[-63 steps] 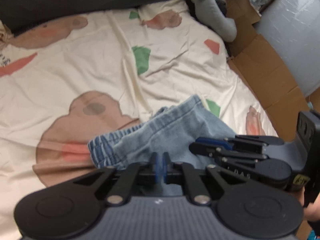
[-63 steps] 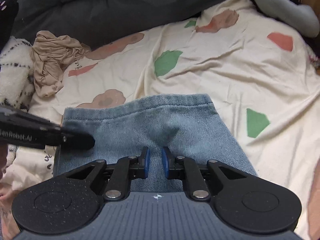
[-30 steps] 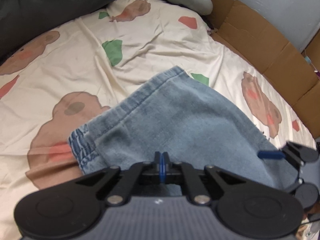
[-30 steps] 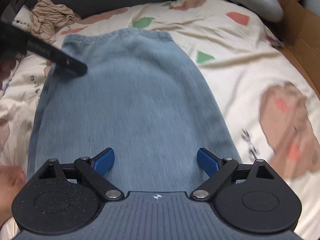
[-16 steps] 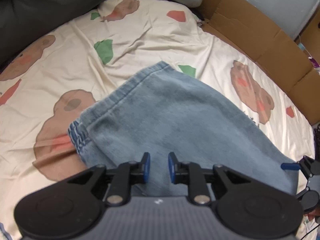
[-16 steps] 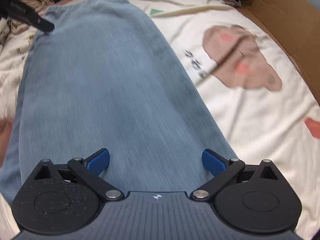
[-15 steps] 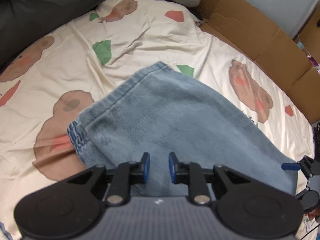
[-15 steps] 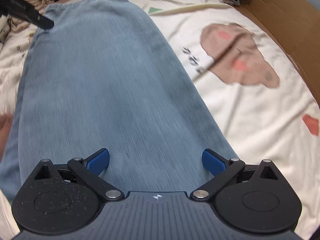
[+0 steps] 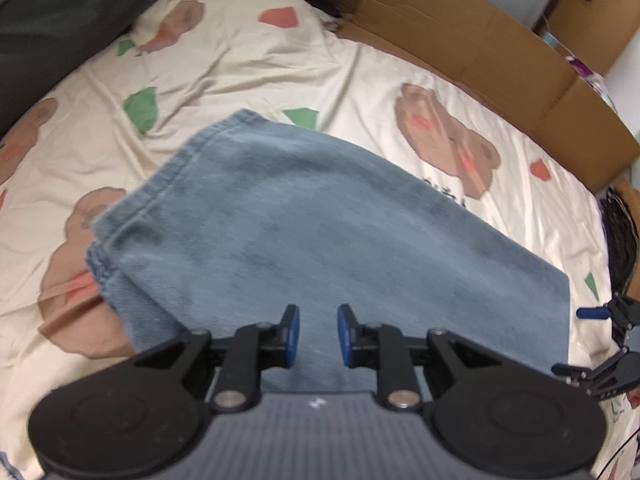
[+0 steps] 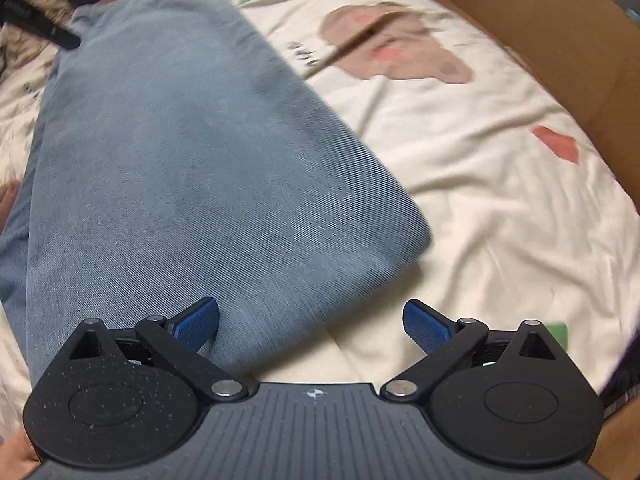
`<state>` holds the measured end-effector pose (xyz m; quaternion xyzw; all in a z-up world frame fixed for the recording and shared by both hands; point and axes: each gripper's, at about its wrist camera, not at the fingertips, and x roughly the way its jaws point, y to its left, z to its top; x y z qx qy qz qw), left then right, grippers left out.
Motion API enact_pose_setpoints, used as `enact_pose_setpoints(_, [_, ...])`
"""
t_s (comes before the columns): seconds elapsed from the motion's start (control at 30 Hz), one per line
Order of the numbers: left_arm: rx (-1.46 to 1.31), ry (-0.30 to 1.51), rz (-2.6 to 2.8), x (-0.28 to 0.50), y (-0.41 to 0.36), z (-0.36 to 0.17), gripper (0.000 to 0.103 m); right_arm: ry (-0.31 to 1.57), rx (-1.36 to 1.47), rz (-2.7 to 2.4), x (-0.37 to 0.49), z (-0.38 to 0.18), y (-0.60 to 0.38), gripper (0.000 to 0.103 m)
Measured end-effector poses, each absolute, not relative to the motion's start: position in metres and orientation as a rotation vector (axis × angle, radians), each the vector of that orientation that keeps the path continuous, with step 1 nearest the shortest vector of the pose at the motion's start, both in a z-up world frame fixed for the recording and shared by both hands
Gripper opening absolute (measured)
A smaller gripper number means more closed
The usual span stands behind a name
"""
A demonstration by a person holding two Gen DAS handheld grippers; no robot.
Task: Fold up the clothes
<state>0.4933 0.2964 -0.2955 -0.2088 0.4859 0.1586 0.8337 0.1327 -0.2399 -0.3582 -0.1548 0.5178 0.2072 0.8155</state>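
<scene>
A cream sheet [image 9: 256, 60] printed with brown bears and red and green patches covers the bed; a few small dark printed characters sit beside one bear, too small and blurred to read. Cardboard [image 9: 460, 44] stands along the sheet's far and right edges, and a dark quilt [image 9: 52, 12] lies at the top left.

The jeans [image 9: 320, 216], folded into a long blue denim slab, lie flat on the sheet in the middle of the bed, the stitched hem toward the quilt and a gathered waistband edge peeping out at the lower left side.

The left gripper [image 9: 318, 334] hangs over the near end of the jeans. Its jaws have just been opening and now stand slightly parted, released, with denim below them but nothing pinched between the blue pads [image 9: 292, 332].

The right gripper [image 10: 310, 322] is spread wide and holds nothing; its left pad sits over the folded end of the jeans, its right pad over bare sheet. In the left view it shows small at the right edge [image 9: 600, 340], just beyond the jeans.

White lettering on the left gripper's finger, seen in the right view's top left corner, is illegible.
</scene>
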Motion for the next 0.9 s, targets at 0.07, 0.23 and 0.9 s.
enact_pose_setpoints(0.07, [-0.432,1.030,0.308,0.498,0.289,-0.298,0.021,1.074,-0.283,0.413,0.129,-0.351,-0.245,0.089])
enact_pose_setpoints(0.23, [-0.417,1.051,0.233,0.508,0.270,-0.306,0.021,1.027,-0.127,0.314,0.135,-0.344,-0.257,0.050])
enact_pose_setpoints(0.9, [-0.323,1.158,0.016,0.536,0.212,-0.330,0.019,0.952,0.121,0.125,0.166,-0.349,-0.288,0.006])
